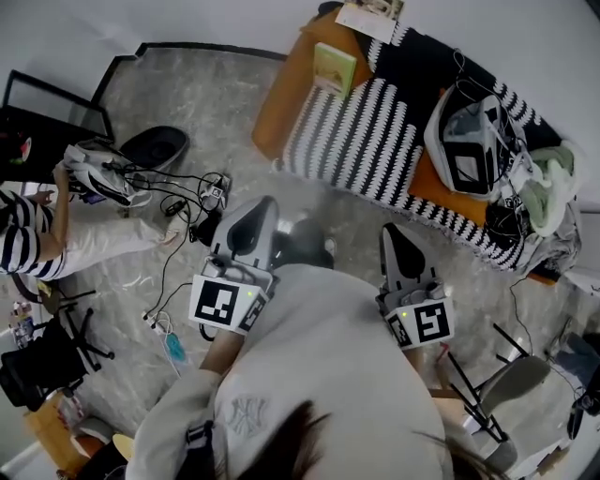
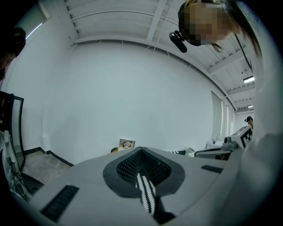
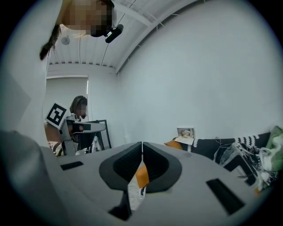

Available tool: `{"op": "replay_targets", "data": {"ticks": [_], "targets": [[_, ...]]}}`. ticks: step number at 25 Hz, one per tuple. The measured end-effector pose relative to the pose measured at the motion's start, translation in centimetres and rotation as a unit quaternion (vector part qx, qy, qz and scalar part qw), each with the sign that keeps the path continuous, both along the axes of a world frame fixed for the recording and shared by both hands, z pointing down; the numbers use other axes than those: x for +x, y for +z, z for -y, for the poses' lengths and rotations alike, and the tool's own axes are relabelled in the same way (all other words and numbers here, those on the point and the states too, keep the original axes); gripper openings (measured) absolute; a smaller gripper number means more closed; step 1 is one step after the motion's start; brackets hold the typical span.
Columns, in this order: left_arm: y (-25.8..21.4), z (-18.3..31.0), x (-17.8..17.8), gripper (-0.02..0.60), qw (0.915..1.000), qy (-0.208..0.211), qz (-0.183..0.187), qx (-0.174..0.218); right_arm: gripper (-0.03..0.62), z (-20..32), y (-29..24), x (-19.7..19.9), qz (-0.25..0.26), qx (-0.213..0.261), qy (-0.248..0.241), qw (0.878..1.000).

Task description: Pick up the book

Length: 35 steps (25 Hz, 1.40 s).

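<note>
A thin green book (image 1: 334, 67) lies at the near-left end of a bed (image 1: 281, 94) with an orange sheet and a black-and-white striped blanket (image 1: 366, 131). A second book with a photo cover (image 1: 368, 17) leans at the wall behind it and also shows in both gripper views (image 2: 127, 143) (image 3: 185, 133). My left gripper (image 1: 267, 202) (image 2: 141, 150) and right gripper (image 1: 387, 228) (image 3: 142, 145) are held over the floor short of the bed, pointing toward it. The jaws of both meet, with nothing between them.
A white-and-black case (image 1: 469, 141), cables and a green cloth (image 1: 553, 183) crowd the bed's right part. At left sits a person in a striped top (image 1: 23, 239) holding another device (image 1: 94, 173), with cables (image 1: 183, 192) trailing on the floor. A chair (image 1: 511, 384) stands at right.
</note>
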<state>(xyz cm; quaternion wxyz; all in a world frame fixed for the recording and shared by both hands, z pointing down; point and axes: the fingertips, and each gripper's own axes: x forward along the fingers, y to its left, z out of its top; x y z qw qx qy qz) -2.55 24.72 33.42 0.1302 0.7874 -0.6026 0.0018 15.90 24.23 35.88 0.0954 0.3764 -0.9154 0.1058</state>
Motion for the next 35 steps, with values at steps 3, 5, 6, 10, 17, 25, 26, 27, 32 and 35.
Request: {"op": "replay_targets", "data": {"ticks": [3,5,6,10,17,25,26,27,32,35], "targets": [[-0.2,1.3,-1.0,0.009,1.0,-0.001,-0.003,0.006,0.026,0.8,0.1,-0.6,0.004,-0.005,0.012,1.0],[0.0,2.7,-1.7,0.009,0.9999,-0.001,-0.007,0.009,0.026,2.0,0.0,-1.0,0.009,-0.006,0.027,1.0],[0.1,3.4,-2.0,0.009,0.9999,0.0,-0.01,0.009,0.026,2.7,0.0,-1.2,0.009,-0.006,0.035,0.999],[0.7,6.2,-3.5,0.009,0.9998,0.01,-0.015,0.004,0.026,5.0,0.7,-2.3,-0.001,-0.014,0.047,0.999],[-0.2,12.9,-6.8,0.009,0.999,0.039,-0.022,0.009,0.026,10.1,-0.8,-5.8,-0.016,0.0,0.062,0.998],[0.4,16.9,-7.5,0.009,0.9964,0.076,-0.037,0.005,0.026,13.4,-0.6,-7.0,-0.019,-0.003,0.099,0.995],[0.6,17.1,-7.6,0.009,0.9963,0.078,-0.037,0.004,0.026,13.6,-0.5,-7.2,-0.019,-0.003,0.101,0.995],[0.8,17.3,-7.9,0.009,0.9962,0.079,-0.037,0.002,0.026,13.8,-0.4,-7.4,-0.02,-0.004,0.102,0.995],[1.6,18.1,-9.3,0.009,0.9962,0.077,-0.041,-0.007,0.026,14.0,0.0,-8.2,-0.033,-0.006,0.1,0.994],[2.0,18.1,-9.5,0.009,0.9963,0.073,-0.044,-0.01,0.026,14.6,-0.2,-8.5,-0.022,-0.007,0.112,0.993]]}}
